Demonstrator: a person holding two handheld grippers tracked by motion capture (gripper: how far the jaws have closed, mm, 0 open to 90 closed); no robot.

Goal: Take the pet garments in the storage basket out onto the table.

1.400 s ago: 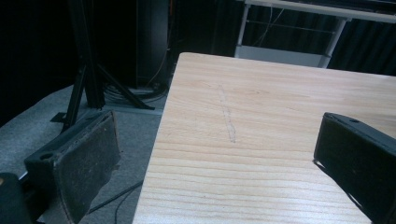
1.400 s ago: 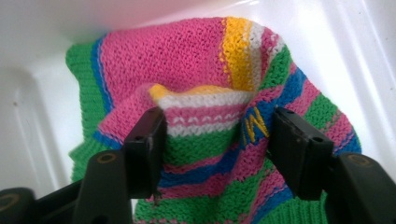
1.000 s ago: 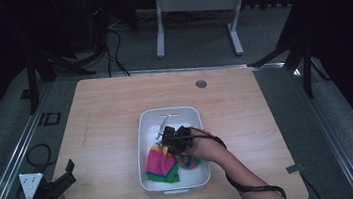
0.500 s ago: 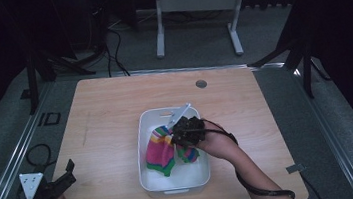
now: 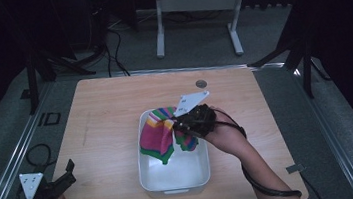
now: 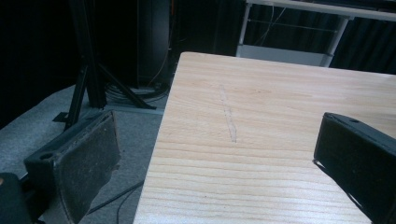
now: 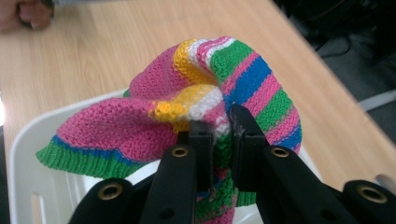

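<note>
A striped knitted cloth (image 5: pixel 161 134) in pink, green, blue, yellow and white hangs above the white bin (image 5: pixel 176 177) at the table's middle front. My right gripper (image 5: pixel 179 123) is shut on its upper fold; in the right gripper view the jaws pinch the cloth (image 7: pixel 187 116) at my right gripper (image 7: pixel 220 128), with the bin's rim (image 7: pixel 28 140) below. My left gripper (image 5: pixel 65 175) rests at the table's front left corner, open, nothing between its pads (image 6: pixel 88 154) over the wooden table edge (image 6: pixel 196 154).
A small round grey disc (image 5: pixel 201 83) is set in the table top near the far edge. A white desk frame (image 5: pixel 194 7) stands on the floor beyond the table. Cables lie on the floor at the left (image 5: pixel 35 156).
My right gripper has lifted the striped cloth up out of the bin and toward the far side, so it now hangs unfolded. The left gripper has stayed put.
</note>
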